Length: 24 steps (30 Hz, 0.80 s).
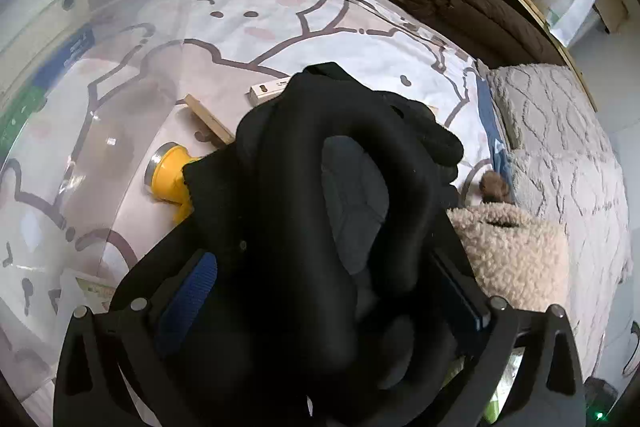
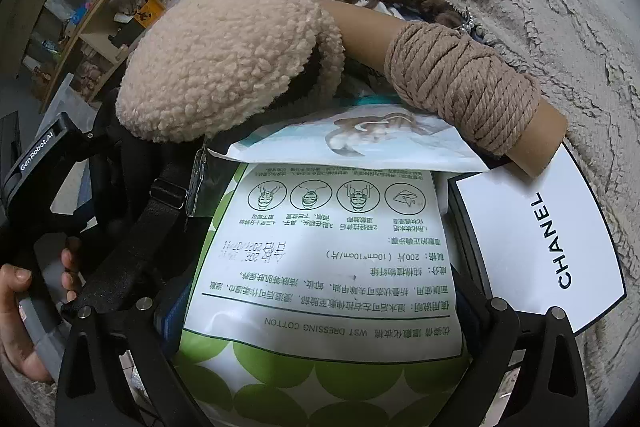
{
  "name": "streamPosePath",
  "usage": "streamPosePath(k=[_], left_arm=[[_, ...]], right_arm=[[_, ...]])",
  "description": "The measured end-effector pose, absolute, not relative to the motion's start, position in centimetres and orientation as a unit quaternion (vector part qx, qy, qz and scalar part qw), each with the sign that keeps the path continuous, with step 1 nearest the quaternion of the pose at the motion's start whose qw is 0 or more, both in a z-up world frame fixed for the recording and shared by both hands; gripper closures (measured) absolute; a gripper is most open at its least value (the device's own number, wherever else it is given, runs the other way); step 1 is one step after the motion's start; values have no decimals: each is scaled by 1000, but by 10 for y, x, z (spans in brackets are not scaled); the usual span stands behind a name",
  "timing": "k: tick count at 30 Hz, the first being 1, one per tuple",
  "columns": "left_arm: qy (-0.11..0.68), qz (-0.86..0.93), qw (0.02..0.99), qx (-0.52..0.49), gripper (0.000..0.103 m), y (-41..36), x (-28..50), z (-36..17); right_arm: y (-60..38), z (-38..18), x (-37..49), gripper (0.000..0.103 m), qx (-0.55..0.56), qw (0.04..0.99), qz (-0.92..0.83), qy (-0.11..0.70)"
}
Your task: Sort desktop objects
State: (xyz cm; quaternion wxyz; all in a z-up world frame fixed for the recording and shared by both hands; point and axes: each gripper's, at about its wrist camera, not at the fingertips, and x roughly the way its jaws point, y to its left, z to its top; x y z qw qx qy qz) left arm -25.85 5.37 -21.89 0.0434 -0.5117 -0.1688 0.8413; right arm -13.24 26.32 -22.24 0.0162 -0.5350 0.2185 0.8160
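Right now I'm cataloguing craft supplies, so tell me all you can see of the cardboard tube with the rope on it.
The brown cardboard tube lies tilted atop the pile, wound mid-length with tan twisted rope in neat overlapping coils. Both tube ends stay bare. Its lower end rests against the white Chanel box; its upper end runs behind the cream fleece hat.

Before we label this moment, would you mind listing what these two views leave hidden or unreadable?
- Left wrist view: the black padded item fills the left gripper, hiding most of the yellow tool and wooden piece.
- Right wrist view: the cotton pad pack covers the right gripper fingertips.
- Right wrist view: the fleece hat hides the rope tube's far end.
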Motion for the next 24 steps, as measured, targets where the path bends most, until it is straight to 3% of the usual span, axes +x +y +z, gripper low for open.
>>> streamPosePath(k=[4,7,9,15,24], left_arm=[[-138,855,45,-498,8,59,-252,-220],[-133,862,41,-487,22,54,-251,-218],[-120,871,38,-474,36,52,-248,-215],[-141,874,55,-462,46,41,-239,-206],[-101,906,72,-404,46,49,-217,-165]], right_arm=[[266,-223,-135,3,-543,11,809,224],[268,-223,-134,3,-543,10,808,228],[269,-222,-132,4,-541,9,809,229],[276,-215,-128,4,-531,-2,810,249],[283,-202,-121,4,-511,-13,814,276]])
